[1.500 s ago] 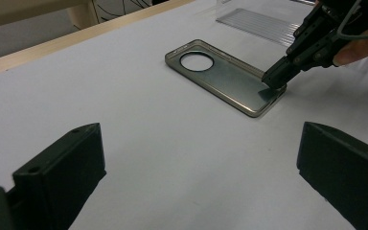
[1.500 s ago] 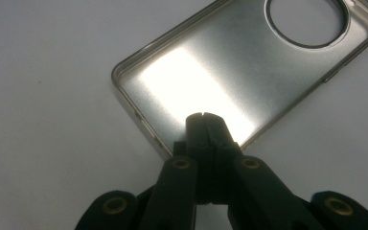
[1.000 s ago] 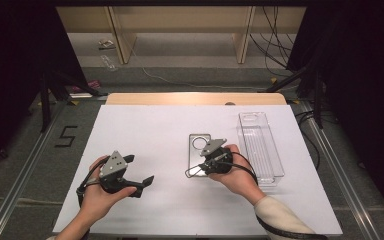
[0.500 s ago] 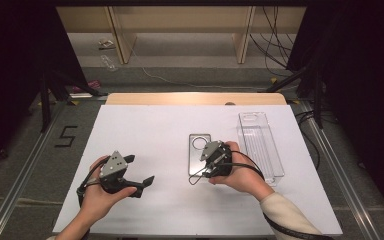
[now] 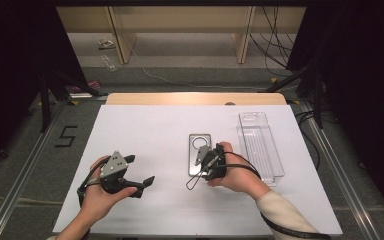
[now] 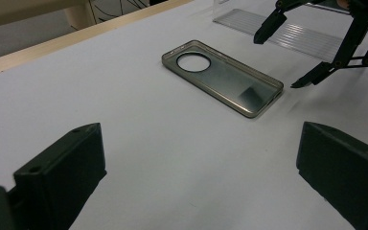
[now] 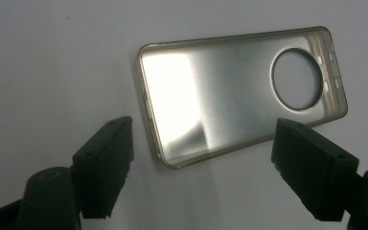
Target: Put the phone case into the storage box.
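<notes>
A translucent grey phone case (image 5: 199, 150) with a round camera hole lies flat, hollow side up, on the white table (image 5: 145, 130). My right gripper (image 5: 200, 172) hovers at the case's near end. Its jaws have just been opening and now stand wide. In the right gripper view, the case (image 7: 230, 91) has its near corner between the pads (image 7: 108, 158) with clear gaps, and nothing is pressed. My left gripper (image 5: 141, 169) rests open at the left front, and its jaws frame bare table before the case (image 6: 223, 76). The right gripper (image 6: 282, 60) also appears in the left gripper view.
A clear plastic tray (image 5: 260, 145) lies lengthwise to the right of the case, close to my right hand. The table's wooden far edge (image 5: 195, 98) borders a drop to the floor, with cables and shelf legs beyond it.
The right gripper's jaws have spread apart over the case's near end, and the hand has shifted slightly left. The left gripper and the case have not moved.
</notes>
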`<state>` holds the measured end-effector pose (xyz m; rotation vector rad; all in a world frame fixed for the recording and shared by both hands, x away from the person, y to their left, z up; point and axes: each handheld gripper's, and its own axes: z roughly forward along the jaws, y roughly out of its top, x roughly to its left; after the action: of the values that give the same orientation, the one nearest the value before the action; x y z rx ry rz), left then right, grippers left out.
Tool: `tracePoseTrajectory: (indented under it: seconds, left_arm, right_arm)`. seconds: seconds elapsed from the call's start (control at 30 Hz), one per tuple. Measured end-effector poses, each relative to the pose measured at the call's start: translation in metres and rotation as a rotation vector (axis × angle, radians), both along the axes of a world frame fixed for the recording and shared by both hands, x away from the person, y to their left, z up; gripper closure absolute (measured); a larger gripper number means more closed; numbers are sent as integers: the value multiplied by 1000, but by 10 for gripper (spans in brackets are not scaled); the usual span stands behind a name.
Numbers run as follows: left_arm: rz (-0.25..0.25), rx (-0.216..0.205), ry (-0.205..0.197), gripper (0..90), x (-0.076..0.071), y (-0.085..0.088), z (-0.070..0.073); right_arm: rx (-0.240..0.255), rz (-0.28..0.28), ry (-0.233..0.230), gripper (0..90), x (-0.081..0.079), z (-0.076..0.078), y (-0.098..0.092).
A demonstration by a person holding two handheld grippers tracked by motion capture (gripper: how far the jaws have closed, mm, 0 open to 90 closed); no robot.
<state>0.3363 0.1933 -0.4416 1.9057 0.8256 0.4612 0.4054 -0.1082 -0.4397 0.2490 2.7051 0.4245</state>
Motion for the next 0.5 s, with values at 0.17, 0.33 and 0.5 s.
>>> tracePoseTrajectory:
  seconds: [0.17, 0.33, 0.5]
  left_arm:
    - [0, -2, 0, 22, 0, 0, 0]
    - [-1, -2, 0, 22, 0, 0, 0]
    - [-3, -4, 2, 22, 0, 0, 0]
  right_arm:
    - [-53, 26, 4, 240, 2, -2, 8]
    - [-88, 43, -1, 245, 5, -5, 13]
    - [-114, 65, -5, 261, 6, -10, 17]
